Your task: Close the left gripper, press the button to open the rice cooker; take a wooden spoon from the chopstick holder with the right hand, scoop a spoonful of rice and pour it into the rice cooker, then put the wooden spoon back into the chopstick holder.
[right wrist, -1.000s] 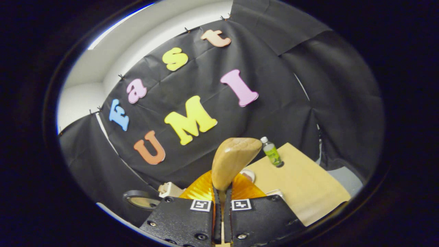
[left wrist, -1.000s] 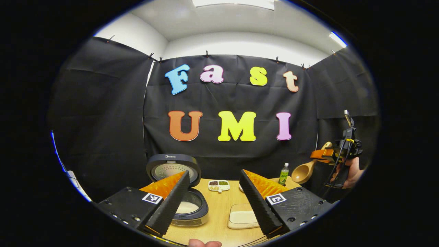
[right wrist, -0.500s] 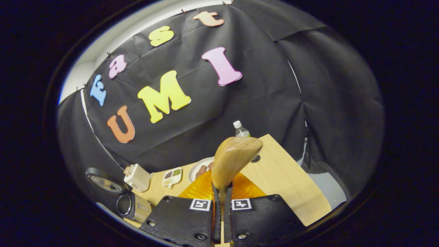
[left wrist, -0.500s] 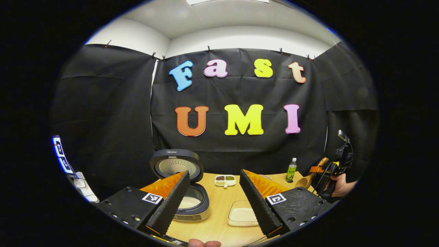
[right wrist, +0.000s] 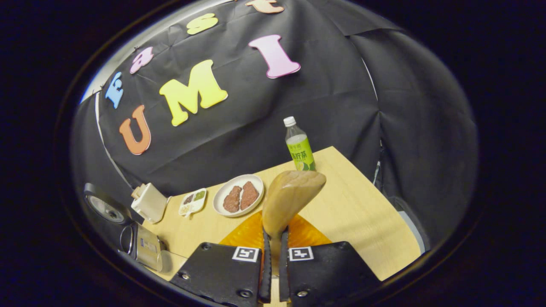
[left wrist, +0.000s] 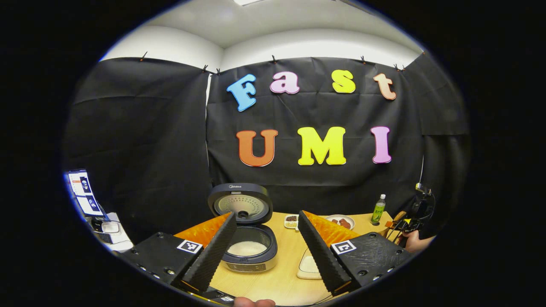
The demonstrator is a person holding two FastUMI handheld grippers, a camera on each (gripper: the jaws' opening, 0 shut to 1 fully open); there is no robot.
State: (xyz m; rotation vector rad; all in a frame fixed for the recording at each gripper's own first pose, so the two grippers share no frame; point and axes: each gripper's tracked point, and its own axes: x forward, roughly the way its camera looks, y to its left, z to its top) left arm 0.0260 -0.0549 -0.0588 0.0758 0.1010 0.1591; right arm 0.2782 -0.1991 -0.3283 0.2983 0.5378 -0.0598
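Right gripper (right wrist: 273, 273) clenched on the wooden spoon (right wrist: 288, 200), fingers pinching the neck, bowl sticking up and forward; left gripper (left wrist: 266, 251) released, jaws wide apart, hovering over the near table edge. Cooker (left wrist: 249, 251) already open, lid (left wrist: 241, 204) tipped back, white rice in the pot; rice tray (left wrist: 308, 266) just right of it, partly behind the left gripper's finger. Holder (right wrist: 148, 202) stands far left in the right gripper view, by the cooker.

Risks, as I judge: grip sits on a narrow smooth neck, so the spoon may pivot or slip when it digs into rice; overfull bowl may spill grains on the table between tray and pot; a wide swing may clip the bottle (right wrist: 300, 147) or plate (right wrist: 239, 196).

Spoon: pale smooth wood, rounded oval bowl. Cooker: dark glossy plastic, round; lid inner metal, dotted. Tray: shallow, rounded rectangle, pale. Table (right wrist: 362, 221): light wood, flat, matte. Finger pads ribbed.
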